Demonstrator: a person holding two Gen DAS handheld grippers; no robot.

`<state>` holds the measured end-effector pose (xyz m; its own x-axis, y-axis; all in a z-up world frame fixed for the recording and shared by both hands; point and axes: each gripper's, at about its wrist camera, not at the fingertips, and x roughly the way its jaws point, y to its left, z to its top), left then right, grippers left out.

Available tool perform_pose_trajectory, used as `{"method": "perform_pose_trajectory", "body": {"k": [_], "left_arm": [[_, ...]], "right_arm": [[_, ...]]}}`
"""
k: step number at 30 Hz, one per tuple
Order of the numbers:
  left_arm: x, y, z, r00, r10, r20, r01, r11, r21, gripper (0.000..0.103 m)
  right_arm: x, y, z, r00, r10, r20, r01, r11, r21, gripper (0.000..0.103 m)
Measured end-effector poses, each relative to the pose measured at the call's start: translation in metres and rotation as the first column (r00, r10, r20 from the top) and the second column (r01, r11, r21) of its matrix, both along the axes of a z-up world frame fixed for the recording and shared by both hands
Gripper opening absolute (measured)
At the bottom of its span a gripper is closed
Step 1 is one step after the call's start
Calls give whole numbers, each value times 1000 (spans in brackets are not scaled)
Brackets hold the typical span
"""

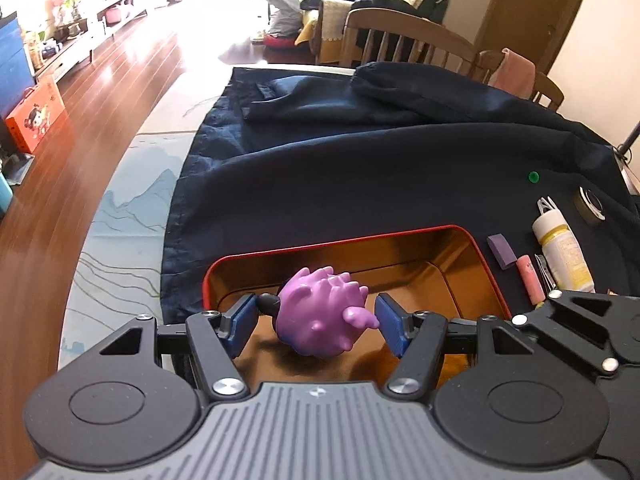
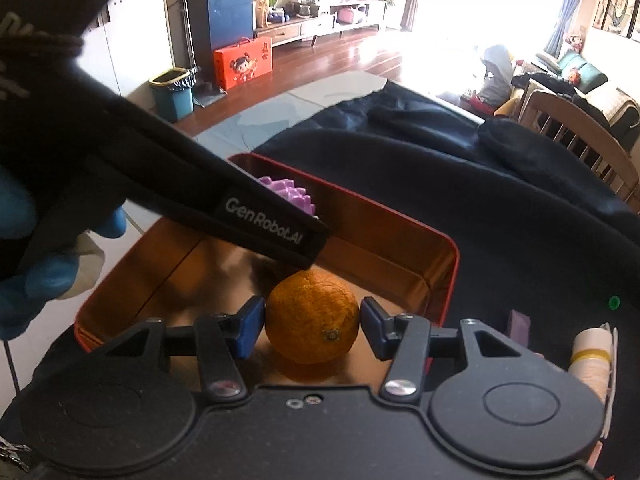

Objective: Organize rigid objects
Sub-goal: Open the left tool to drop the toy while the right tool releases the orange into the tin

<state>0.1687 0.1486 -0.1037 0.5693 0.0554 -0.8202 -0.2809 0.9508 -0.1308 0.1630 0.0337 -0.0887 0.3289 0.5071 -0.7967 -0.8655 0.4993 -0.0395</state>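
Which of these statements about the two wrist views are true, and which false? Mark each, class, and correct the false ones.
1. The purple spiky plastic animal toy sits between the blue pads of the left gripper. True.
2. The right gripper holds a green apple. False: it holds a round orange citrus fruit.
3. The red-rimmed rectangular metal tin with a golden inside lies on a dark blue cloth. True.
4. The small round green pin lies inside the tin. False: it lies on the cloth, outside the tin.
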Motion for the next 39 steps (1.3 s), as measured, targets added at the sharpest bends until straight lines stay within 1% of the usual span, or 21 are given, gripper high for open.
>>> {"method": "perform_pose_trajectory", "body": {"k": [2,7,9,15,17,19,25,28,33,36,39], "left_arm": [[2,-1,-3,1000,-2,-11,2,1000,9,64],[4,-1,-11,1000,-10,-29,10,1000,14,64],[5,-2,-12,999,-21,-25,22,1000,22,64],[10,-1,-15,999,-30,-28,30,999,10,64],[12,0,-15,999,-27,-31,27,1000,3,64],[12,2,-15,999,-22,-34,22,1000,-4,65],[11,-1,-14,999,-11,-41,12,1000,4,65],[7,-1,-10,1000,-5,-22,5,1000,12,65],[-2,-2,0,1000,-3,11,3,1000,-2,66],[-9,-6,8,999,-2,34,2,1000,-8,69],[-17,-10,17,998,-4,59,5,1000,-14,70]], "right_arm": [[-2,3,-4,1000,3,2,-3,1000,-12,51],[-4,6,-3,1000,-4,12,4,1000,-5,51],[-5,3,-2,1000,-5,12,5,1000,-2,52],[-5,0,2,1000,-15,3,15,1000,-2,52],[-1,1,4,1000,-13,-2,13,1000,8,54],[-2,-1,7,1000,-13,-5,14,1000,20,59],[-5,-11,15,1000,-25,-11,25,999,35,62],[-5,-19,20,999,-43,-20,43,998,47,63],[-6,-32,30,996,-79,-34,82,993,79,64],[-9,-42,38,995,-95,-39,98,990,103,65],[-13,-53,48,993,-113,-35,117,984,131,69]]}}
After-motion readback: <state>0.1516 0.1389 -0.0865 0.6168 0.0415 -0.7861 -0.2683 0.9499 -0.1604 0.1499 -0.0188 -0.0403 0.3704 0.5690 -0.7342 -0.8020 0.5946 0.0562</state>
